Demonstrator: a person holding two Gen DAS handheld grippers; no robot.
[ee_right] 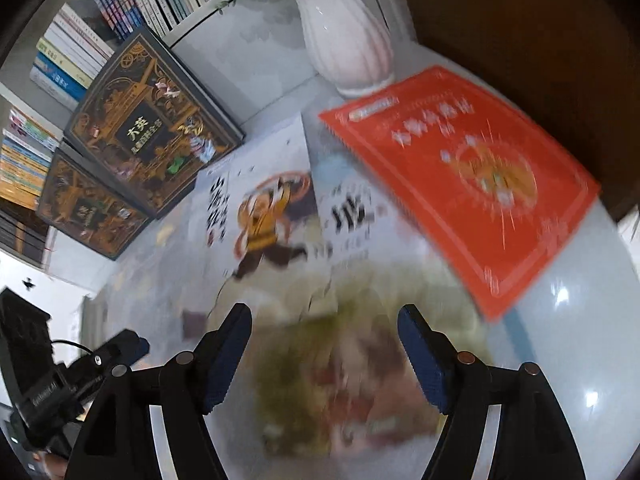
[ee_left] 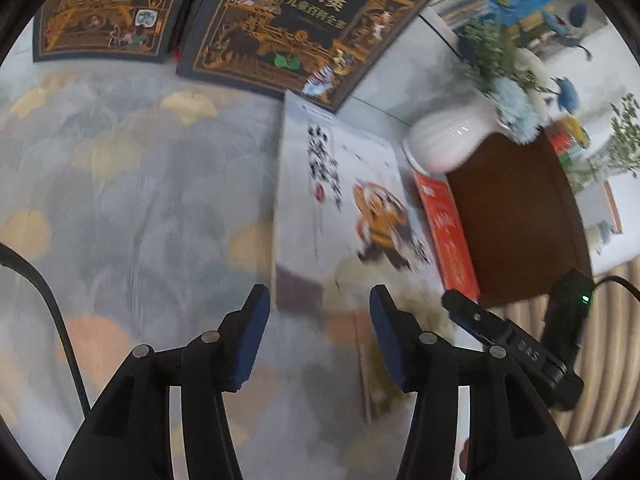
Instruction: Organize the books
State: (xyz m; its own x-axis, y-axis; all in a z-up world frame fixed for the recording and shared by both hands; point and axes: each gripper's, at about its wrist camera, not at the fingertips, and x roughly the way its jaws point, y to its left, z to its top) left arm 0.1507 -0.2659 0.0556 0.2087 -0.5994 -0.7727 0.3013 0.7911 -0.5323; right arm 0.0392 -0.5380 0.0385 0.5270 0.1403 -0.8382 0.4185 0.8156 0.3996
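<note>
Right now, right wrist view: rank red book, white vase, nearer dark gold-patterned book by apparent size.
1. red book, largest, though nearness to the camera inflates it.
2. nearer dark gold-patterned book.
3. white vase, smallest, but its top is cropped.

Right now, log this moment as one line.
left gripper: open, empty | right gripper: open, empty | white book, red book: flat on floor

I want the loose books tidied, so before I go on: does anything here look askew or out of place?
Yes. The red book lies flat at a slant beside the white vase, one corner overlapping the white illustrated book. Two dark encyclopedias lean against the shelf instead of standing among the shelved books.
</note>
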